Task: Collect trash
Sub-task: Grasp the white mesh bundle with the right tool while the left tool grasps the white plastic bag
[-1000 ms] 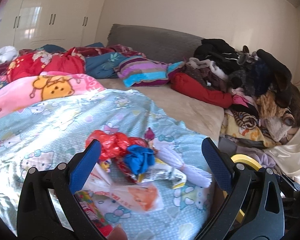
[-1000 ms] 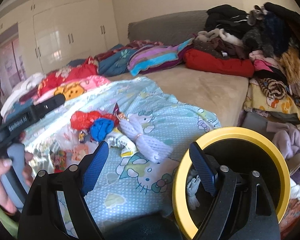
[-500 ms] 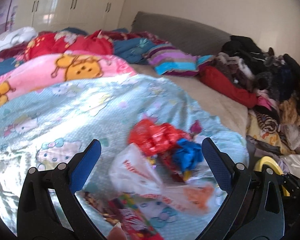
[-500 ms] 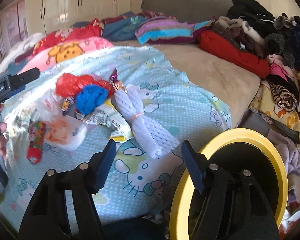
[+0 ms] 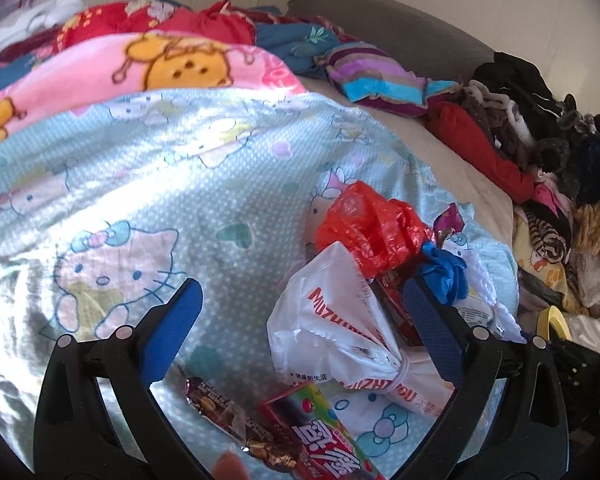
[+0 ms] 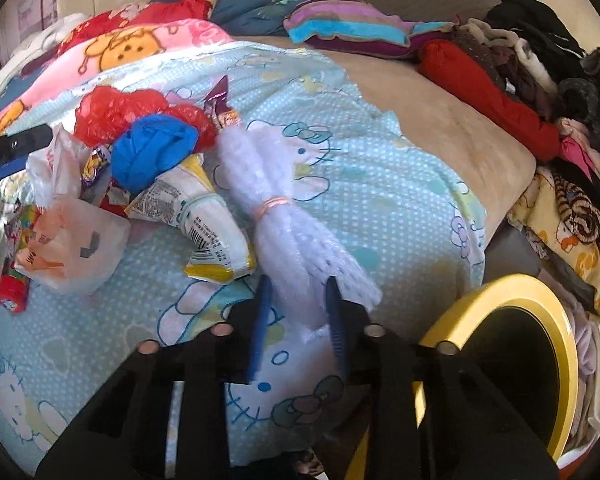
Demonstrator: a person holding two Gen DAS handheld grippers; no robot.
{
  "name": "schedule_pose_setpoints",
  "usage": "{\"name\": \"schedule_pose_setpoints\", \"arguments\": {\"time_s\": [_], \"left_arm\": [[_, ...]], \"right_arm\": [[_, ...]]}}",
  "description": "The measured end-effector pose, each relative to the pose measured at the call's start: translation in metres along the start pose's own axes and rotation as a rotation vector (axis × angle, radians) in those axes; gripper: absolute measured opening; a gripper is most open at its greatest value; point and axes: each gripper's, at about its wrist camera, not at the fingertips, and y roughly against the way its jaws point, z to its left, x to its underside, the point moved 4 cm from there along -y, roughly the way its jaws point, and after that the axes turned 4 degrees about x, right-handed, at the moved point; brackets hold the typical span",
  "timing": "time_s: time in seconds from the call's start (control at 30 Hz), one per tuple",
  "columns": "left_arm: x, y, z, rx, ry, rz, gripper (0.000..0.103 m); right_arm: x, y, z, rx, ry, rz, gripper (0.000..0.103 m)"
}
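Since a second ago both grippers have dropped closer to the trash heap on the pale blue cartoon-cat quilt (image 6: 380, 184): the left gripper (image 5: 300, 316), which then framed the red and blue bags from farther back, now hangs with its blue pads spread wide over the knotted white plastic bag (image 5: 340, 328), nothing pressed between them, while the right gripper (image 6: 296, 312), then wide open above bare quilt, has its jaws closing around the near end of the white foam net bundle (image 6: 284, 208), which sits between the two narrow blue pads; whether they already press on it I cannot tell. Across the right wrist view the litter runs from a red candy tube (image 6: 12, 288) at the far left, past the white bag, a crumpled red plastic bag (image 6: 120, 114) and a balled blue bag (image 6: 152, 156), to a yellow-edged printed wrapper (image 6: 204, 220). The foam bundle is a fuzzy white sheaf cinched at its middle by a pink rubber band, frayed at both ends; its long axis lies along the quilt from upper left, by a purple foil wrapper (image 6: 220, 100), down toward the gripper at lower right. To the right of it stands a bin with a yellow rim (image 6: 500, 304) and a black inside, beside the bed
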Motion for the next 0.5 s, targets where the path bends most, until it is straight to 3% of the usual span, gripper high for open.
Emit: {"name": "schedule_pose_setpoints", "arguments": {"time_s": [0.07,0.23,0.4,0.5], "left_arm": [[0.001,-0.004,-0.001,0.007,0.0,0.014,0.083],[0.006,-0.009,-0.006,0.029,-0.014,0.042,0.052],[0.005,-0.003,-0.015,0.03,-0.039,0.014,0.013],[0.002,0.006,-0.025,0.047,-0.066,-0.012,0.012]], "right_arm": [[0.0,0.001,0.003,-0.012,-0.002,-0.012,0.016],[0.001,0.017,0.003,-0.031,-0.068,-0.067,0.016],[0.003,0.046,0.002,-0.05,-0.139,-0.145,0.016],[0.006,0.063,-0.001,-0.072,-0.176,-0.183,0.016]]}}
